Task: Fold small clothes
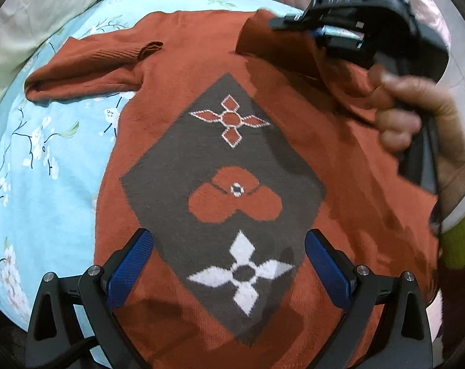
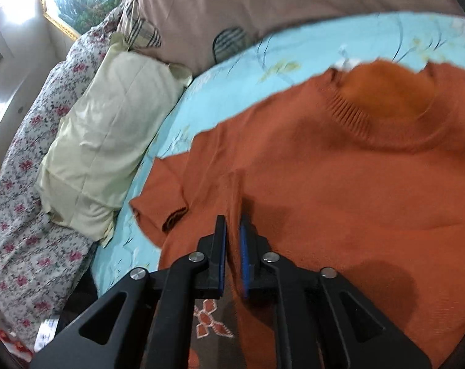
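An orange knitted sweater [image 1: 201, 70] lies spread on the bed, with a grey diamond panel [image 1: 201, 160] of flower shapes on its front. Its left sleeve [image 1: 88, 70] is folded across, the cuff pointing inward. My left gripper [image 1: 229, 234] hovers open over the lower part of the panel, nothing between its blue pads. My right gripper [image 1: 278, 23], held by a person's hand [image 1: 416, 117], is at the upper right, with a flap of orange fabric raised to its tip. In the right wrist view the right gripper [image 2: 233, 220] stands nearly shut with a ridge of the sweater [image 2: 340, 184] pinched between its pads.
The light blue flowered bed cover [image 1: 48, 153] lies under the sweater. A pale yellow pillow [image 2: 109, 129] and a flowered quilt [image 2: 32, 184] lie along the left side. A beige pillow [image 2: 263, 9] sits behind the sweater's collar [image 2: 386, 98].
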The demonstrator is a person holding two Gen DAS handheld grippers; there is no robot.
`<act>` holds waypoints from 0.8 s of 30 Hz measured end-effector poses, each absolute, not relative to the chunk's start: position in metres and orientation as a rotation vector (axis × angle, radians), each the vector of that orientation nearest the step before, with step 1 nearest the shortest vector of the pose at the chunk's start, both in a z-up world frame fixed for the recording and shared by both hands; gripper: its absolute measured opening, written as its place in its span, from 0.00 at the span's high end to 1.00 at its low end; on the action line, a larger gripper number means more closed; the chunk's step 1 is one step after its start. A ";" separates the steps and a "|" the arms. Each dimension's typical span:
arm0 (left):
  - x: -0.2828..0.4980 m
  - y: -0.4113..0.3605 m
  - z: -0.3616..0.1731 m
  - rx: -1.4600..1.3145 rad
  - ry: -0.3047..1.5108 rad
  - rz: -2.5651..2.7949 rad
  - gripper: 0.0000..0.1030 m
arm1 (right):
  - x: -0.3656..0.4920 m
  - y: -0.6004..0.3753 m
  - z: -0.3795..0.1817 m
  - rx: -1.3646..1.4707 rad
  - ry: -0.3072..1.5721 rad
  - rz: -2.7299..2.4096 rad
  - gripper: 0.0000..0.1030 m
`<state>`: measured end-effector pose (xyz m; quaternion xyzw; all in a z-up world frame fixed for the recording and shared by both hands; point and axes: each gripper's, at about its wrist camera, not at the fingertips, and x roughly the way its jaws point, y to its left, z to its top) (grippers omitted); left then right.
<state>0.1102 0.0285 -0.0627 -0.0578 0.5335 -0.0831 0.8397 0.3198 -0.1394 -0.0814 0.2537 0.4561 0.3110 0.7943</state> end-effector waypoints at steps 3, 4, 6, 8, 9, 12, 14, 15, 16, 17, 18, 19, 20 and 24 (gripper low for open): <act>0.118 0.032 -0.062 -0.152 1.120 -0.199 0.03 | 0.309 -0.147 -0.077 0.544 0.969 0.679 0.78; 0.125 0.033 -0.061 -0.161 1.113 -0.209 0.03 | 0.303 -0.153 -0.073 0.538 0.953 0.664 0.71; 0.141 0.034 -0.057 -0.187 1.094 -0.229 0.03 | 0.291 -0.170 -0.066 0.552 0.923 0.635 0.67; 0.162 0.035 -0.054 -0.220 1.078 -0.262 0.03 | 0.277 -0.189 -0.059 0.573 0.899 0.603 0.67; 0.173 0.035 -0.053 -0.235 1.073 -0.276 0.03 | 0.267 -0.202 -0.055 0.580 0.883 0.576 0.67; 0.208 0.035 -0.049 -0.288 1.064 -0.330 0.03 | 0.242 -0.230 -0.049 0.602 0.850 0.510 0.67; 0.231 0.034 -0.049 -0.315 1.057 -0.370 0.03 | 0.222 -0.251 -0.048 0.633 0.836 0.462 0.67; 0.255 0.034 -0.054 -0.326 1.066 -0.392 0.03 | 0.214 -0.259 -0.048 0.641 0.834 0.440 0.67; 0.268 0.033 -0.057 -0.333 1.080 -0.418 0.03 | 0.205 -0.268 -0.049 0.650 0.830 0.413 0.67; 0.279 0.029 -0.060 -0.338 1.098 -0.447 0.03 | 0.198 -0.276 -0.050 0.659 0.826 0.391 0.67; 0.293 0.025 -0.064 -0.339 1.119 -0.474 0.04 | 0.189 -0.286 -0.052 0.674 0.820 0.359 0.67; 0.304 0.021 -0.068 -0.337 1.132 -0.503 0.05 | 0.183 -0.293 -0.053 0.689 0.816 0.337 0.66; 0.314 0.016 -0.070 -0.331 1.133 -0.528 0.07 | 0.177 -0.301 -0.054 0.704 0.811 0.315 0.66; 0.327 -0.002 -0.071 -0.263 1.118 -0.596 0.64 | 0.165 -0.330 -0.059 0.734 0.798 0.224 0.66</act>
